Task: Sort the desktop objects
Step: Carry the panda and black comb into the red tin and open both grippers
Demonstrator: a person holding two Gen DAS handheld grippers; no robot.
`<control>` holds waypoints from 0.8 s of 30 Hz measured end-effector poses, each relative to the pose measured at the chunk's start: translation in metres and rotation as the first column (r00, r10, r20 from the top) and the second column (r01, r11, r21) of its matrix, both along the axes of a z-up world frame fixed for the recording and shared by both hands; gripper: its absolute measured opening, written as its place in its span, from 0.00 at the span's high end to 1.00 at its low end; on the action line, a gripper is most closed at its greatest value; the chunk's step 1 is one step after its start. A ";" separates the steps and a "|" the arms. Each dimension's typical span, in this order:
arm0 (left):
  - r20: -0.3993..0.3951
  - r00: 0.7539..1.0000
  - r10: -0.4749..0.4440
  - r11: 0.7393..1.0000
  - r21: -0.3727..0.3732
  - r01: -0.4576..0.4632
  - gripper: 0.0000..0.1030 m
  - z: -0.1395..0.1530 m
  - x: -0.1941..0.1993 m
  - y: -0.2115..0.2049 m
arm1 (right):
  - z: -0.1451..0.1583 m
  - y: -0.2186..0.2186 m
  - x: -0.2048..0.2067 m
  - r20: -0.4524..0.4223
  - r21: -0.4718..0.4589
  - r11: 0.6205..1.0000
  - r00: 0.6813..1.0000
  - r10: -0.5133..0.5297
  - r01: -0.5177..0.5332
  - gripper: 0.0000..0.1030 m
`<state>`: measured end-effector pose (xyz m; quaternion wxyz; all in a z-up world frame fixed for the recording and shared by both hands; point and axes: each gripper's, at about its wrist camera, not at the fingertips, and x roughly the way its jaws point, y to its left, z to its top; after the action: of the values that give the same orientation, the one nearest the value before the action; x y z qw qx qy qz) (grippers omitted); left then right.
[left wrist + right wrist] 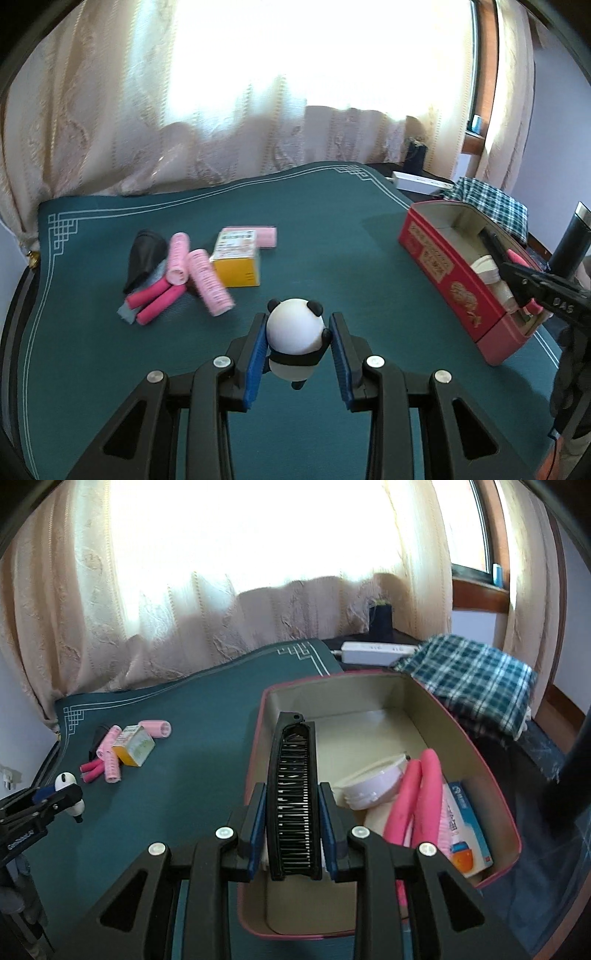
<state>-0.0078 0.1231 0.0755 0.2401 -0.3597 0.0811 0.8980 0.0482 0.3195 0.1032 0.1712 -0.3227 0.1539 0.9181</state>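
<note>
While my left tool (297,345) clamps the panda figure (295,338) above the green worktop (332,229), my right tool (291,821) grips a black comb (293,797) over the red box (515,843). Inside it, right of that tool, lie a white jar (373,782) and pink rollers (421,797). More rollers (207,280) and a yellow carton (238,264) sit ahead-left of my left tool.

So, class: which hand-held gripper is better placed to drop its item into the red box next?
Right hand-held gripper: its black comb hangs over the red box. The left holds the panda above the mat.
</note>
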 end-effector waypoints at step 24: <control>-0.004 0.994 -0.114 0.993 -0.029 0.113 0.66 0.009 0.030 0.075 | -0.026 0.017 0.019 0.285 0.021 0.986 0.946 0.152 -0.165 0.64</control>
<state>0.0222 0.1976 0.0845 0.2854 -0.3556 0.1149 0.8826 0.0674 0.3367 0.0776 0.1241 -0.4577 0.0811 0.8766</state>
